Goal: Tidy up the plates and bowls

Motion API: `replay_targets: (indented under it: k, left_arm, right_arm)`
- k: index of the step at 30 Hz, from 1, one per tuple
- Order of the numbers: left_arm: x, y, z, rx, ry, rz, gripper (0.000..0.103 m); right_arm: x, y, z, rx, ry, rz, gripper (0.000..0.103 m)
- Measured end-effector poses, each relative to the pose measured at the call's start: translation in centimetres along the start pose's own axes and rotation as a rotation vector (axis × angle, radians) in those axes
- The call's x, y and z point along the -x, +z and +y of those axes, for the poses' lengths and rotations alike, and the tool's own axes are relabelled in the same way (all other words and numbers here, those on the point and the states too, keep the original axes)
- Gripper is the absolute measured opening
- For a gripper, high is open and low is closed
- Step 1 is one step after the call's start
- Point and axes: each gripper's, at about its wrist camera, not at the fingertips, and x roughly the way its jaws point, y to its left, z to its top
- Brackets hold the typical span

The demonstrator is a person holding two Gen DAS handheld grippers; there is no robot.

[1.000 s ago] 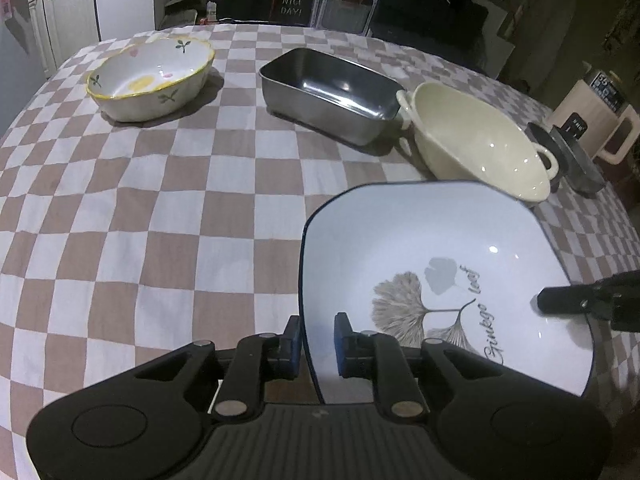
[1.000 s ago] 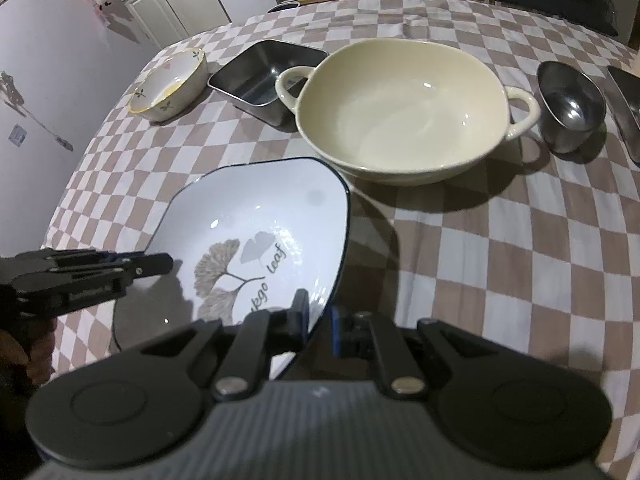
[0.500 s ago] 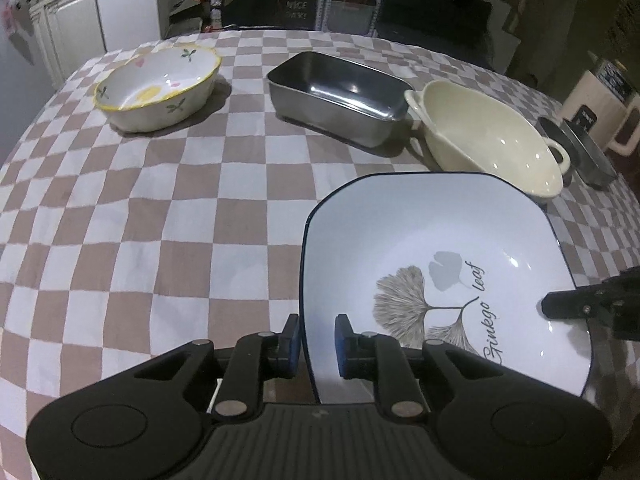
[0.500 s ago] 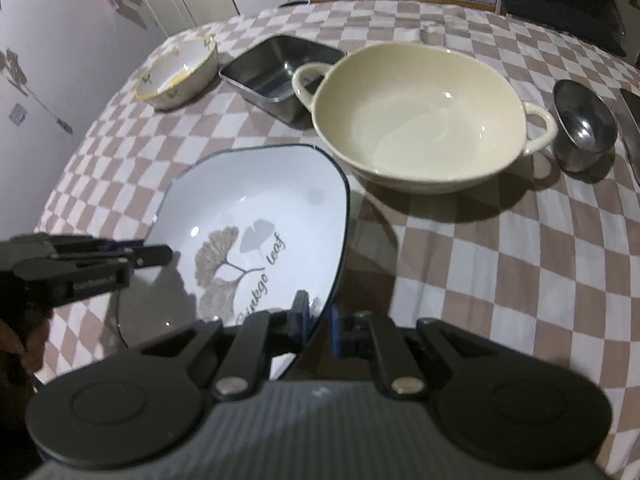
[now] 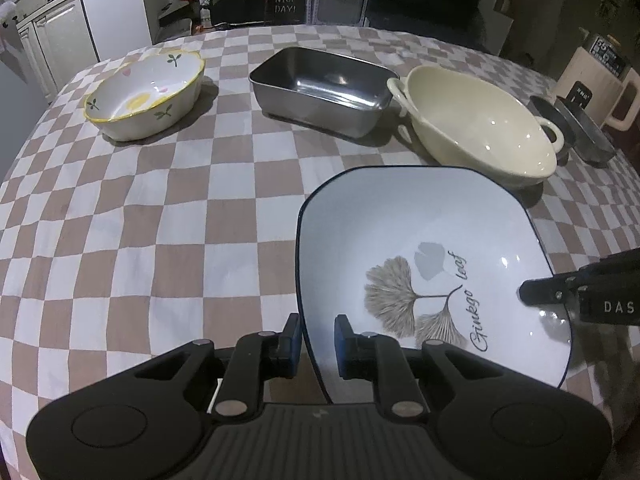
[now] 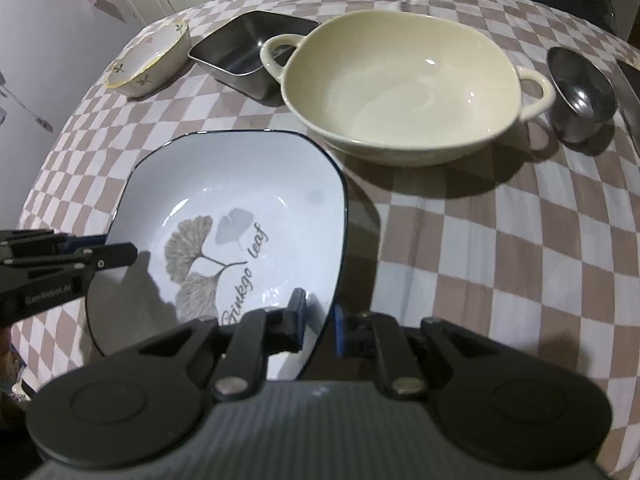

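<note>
Ginkgo plate gripped by both grippers, nothing stacked yet.
My left gripper [image 5: 317, 339] and right gripper [image 6: 319, 323] were each clamped on opposite rims of the ginkgo plate [image 5: 420, 240]; ahead, left to right, floral bowl [image 5: 146, 94], steel tray [image 5: 324, 90], cream bowl [image 5: 476, 136] sat separate, all unsorted.
</note>
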Motion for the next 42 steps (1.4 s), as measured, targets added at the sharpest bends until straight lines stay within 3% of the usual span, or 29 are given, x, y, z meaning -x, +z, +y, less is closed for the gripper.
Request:
replay_targets:
  k: [20,23,26,28,31,36,40,42]
  left_arm:
    - [0.2,0.0,0.1,0.029,-0.003,0.054,0.024]
    - [0.5,-0.1,0.3,0.041,-0.001,0.048,0.034]
    - [0.7,0.0,0.6,0.054,-0.009,0.048,0.054]
    - [0.9,0.0,0.7,0.057,-0.011,0.049,0.070]
    - [1.2,0.1,0.7,0.065,-0.018,0.044,0.083]
    - [1.9,0.6,0.3,0.073,-0.027,0.007,0.097]
    - [2.7,1.5,-0.4,0.068,-0.022,-0.046,0.102]
    - [3.1,2.1,-0.9,0.057,-0.011,-0.082,0.102]
  right_arm:
    - [0.6,-0.2,-0.8,-0.032,0.036,0.010,0.017]
    - [0.8,-0.4,-1.0,-0.031,0.041,0.006,0.018]
    - [1.1,-0.6,-1.0,-0.023,0.042,0.004,0.028]
    - [1.4,-0.7,-0.7,0.003,0.042,-0.004,0.043]
    - [1.9,-1.0,-0.4,0.033,0.032,-0.024,0.056]
    - [3.3,-0.8,-1.1,0.017,0.040,-0.080,0.090]
    - [4.9,0.0,-2.2,-0.002,0.040,-0.155,0.103]
    - [5.7,0.3,-3.0,-0.012,0.048,-0.195,0.103]
